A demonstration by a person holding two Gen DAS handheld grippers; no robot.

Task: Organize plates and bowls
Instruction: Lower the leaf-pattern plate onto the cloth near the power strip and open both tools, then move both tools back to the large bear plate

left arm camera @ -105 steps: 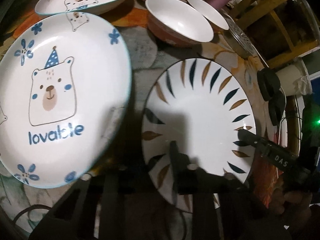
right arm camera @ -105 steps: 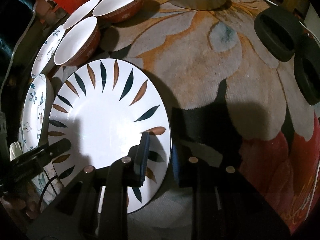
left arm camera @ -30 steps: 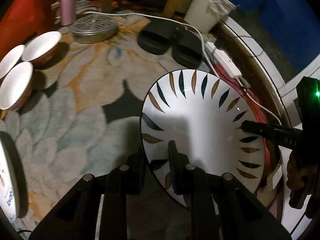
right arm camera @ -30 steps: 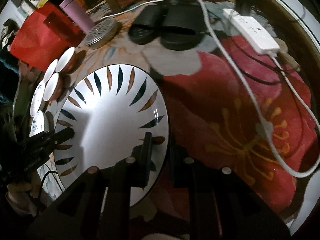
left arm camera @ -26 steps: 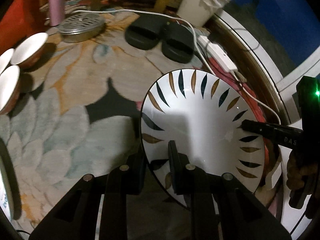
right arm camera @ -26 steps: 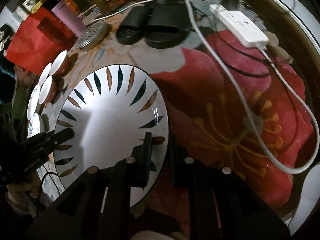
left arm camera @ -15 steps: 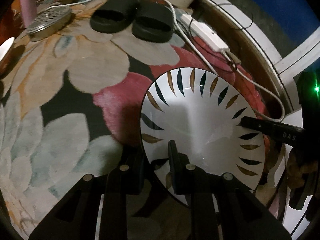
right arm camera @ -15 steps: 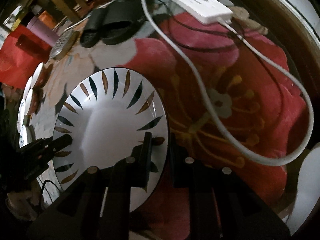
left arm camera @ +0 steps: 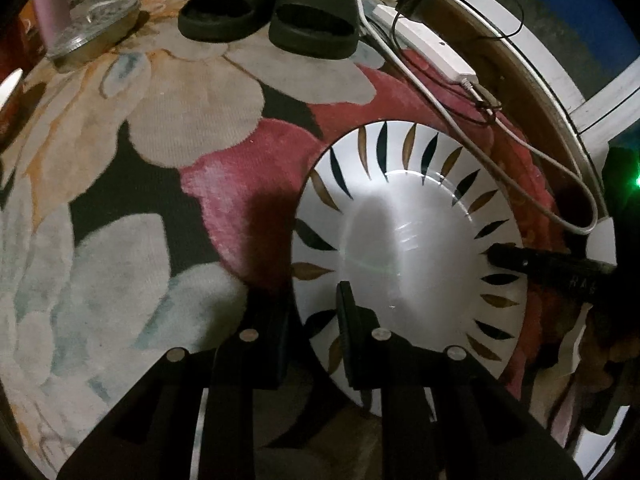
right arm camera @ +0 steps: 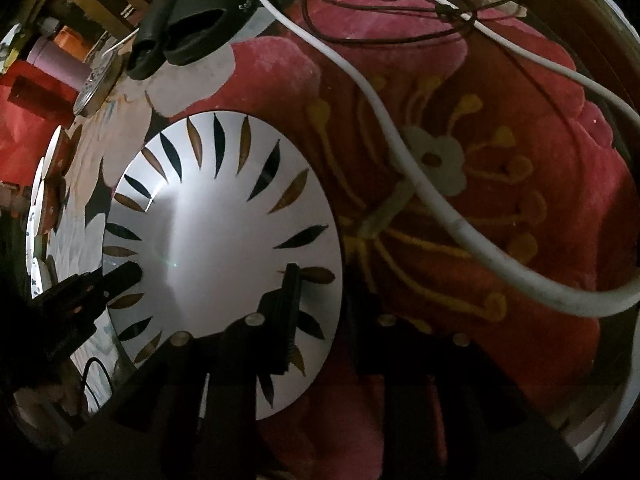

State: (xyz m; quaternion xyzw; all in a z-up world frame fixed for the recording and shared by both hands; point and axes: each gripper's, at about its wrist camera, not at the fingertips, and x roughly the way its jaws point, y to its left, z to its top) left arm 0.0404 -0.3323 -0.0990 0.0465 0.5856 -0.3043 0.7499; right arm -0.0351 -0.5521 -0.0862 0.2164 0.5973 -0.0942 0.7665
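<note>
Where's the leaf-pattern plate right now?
Leaf-pattern plate sits low over the red flower of the rug, its opposite rim edges between both grippers' fingers, near the white cable.

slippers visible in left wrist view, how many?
2. Both at the rug's far edge, side by side: one slipper on the left, the other slipper on its right, touching. None seems hidden.

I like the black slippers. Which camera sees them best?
The left wrist view: both black slippers lie side by side, whole, on the rug. The right wrist view shows them squashed at the frame's edge.
</note>
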